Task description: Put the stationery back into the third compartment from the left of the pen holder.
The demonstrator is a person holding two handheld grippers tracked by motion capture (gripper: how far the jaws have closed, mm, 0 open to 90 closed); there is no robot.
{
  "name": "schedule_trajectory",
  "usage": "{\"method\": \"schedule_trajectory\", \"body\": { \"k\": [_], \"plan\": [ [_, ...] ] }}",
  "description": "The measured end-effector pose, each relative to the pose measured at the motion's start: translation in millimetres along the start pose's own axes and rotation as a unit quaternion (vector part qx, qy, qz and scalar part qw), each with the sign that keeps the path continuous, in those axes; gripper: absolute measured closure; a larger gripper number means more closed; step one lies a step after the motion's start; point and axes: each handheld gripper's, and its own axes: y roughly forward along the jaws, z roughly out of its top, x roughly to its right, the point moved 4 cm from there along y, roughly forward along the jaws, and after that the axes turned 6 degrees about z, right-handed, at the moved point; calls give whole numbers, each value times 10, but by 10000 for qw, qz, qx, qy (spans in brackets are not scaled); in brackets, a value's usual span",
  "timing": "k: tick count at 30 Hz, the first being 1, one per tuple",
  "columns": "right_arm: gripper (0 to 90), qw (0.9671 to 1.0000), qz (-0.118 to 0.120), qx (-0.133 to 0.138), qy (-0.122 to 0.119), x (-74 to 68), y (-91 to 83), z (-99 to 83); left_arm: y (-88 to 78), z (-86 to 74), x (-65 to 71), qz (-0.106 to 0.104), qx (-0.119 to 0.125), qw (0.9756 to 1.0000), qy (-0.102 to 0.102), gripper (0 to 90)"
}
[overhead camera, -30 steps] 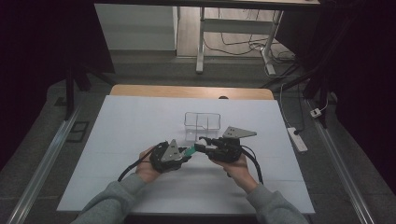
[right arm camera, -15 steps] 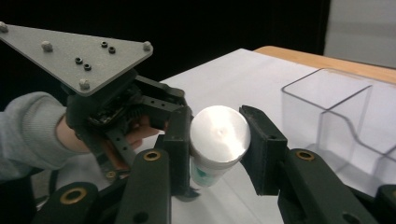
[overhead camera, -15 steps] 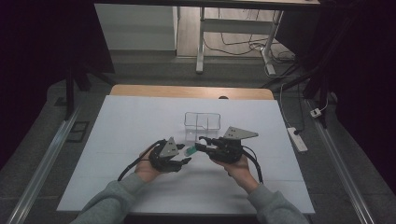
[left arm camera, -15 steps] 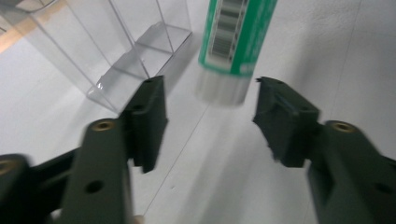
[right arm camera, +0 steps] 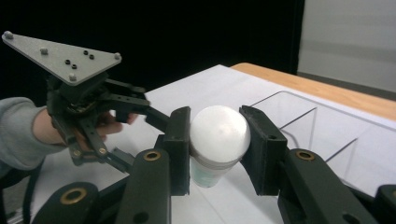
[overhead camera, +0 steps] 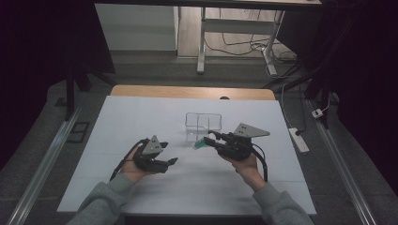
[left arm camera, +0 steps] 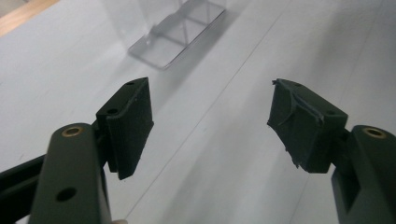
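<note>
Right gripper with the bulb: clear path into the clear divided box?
Probably yes. The right gripper is shut on the bulb right beside the clear box, whose top is open. The left gripper, jaws just opened and holding nothing, sits off to the side, out of the way.

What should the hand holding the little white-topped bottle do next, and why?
Probably carry the bottle forward over the clear box and lower it in. The right gripper is shut on it beside the box, and the left gripper, whose fingers have just been opening with nothing between them, sits apart from it.
</note>
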Motion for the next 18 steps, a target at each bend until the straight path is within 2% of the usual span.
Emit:
{"method": "schedule_trajectory", "body": {
  "k": [6, 12, 18],
  "plan": [
    [636, 9999, -103, 50, -87, 19, -66, 57, -151, -156, -124, 148, -69, 9993, -333, 287],
    [636, 9997, -179, 140, -87, 56, -126, 116, -288, -354, -190, 339, -181, 9982, -452, 285],
    [636, 9988, -363, 309, -109, 93, -218, 220, -392, -515, -250, 442, -235, 9968, -621, 285]
  ]
}}
